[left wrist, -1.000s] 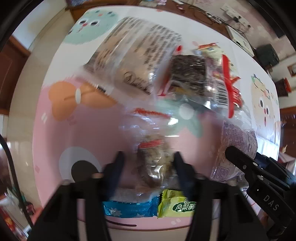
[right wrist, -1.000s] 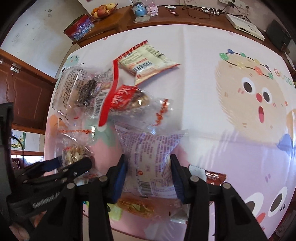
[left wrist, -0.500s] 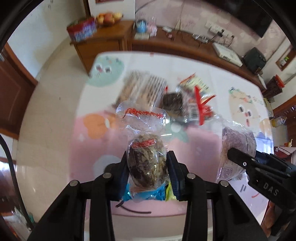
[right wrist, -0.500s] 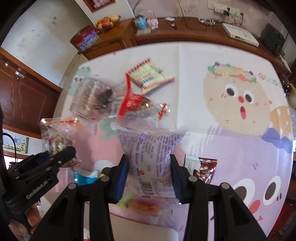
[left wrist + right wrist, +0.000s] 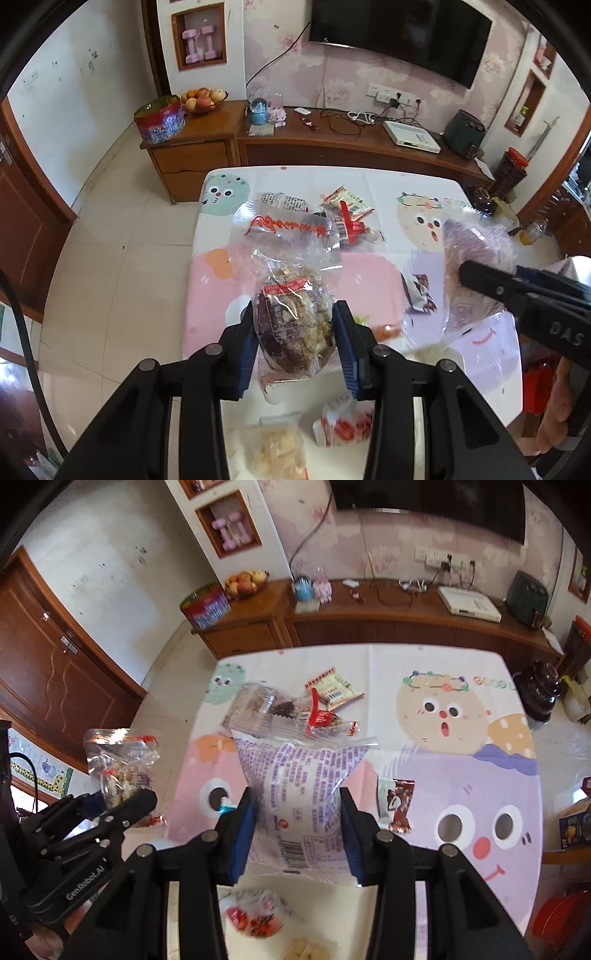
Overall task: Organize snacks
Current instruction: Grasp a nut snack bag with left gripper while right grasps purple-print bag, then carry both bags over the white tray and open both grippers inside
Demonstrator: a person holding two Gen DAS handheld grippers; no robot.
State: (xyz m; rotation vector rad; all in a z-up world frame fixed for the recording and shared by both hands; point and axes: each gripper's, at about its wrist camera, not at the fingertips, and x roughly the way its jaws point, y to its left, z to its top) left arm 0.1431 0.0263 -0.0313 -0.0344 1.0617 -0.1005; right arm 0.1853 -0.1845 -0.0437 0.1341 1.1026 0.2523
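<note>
Both grippers are carrying a snack clear of the table [image 5: 280,177], and the step in hand looks like a double carry to wherever the snacks are being sorted, a spot neither view shows. The left gripper [image 5: 296,341] is clamped on a clear nut bag [image 5: 295,325], its blue pads [image 5: 248,349] pressing the filled lower part while the loose top flops toward the far side. The right gripper [image 5: 297,836] is clamped on a purple-print pack [image 5: 299,797], pinched at its waist so the sealed top fans out above the jaws. To do this well, hold both grips steady: these films are slippery, and the nut bag is heavy at the bottom, so any loosening could let it slide out downward. Keep the two loads apart; in the left view the right claw and its pack sit close on the right, near enough for the crinkled tops to snag. Carry them level over the pile of clear bags [image 5: 266,709] at the far middle of the table and the brown sachet [image 5: 400,805] on the right, then lower each before letting go.
</note>
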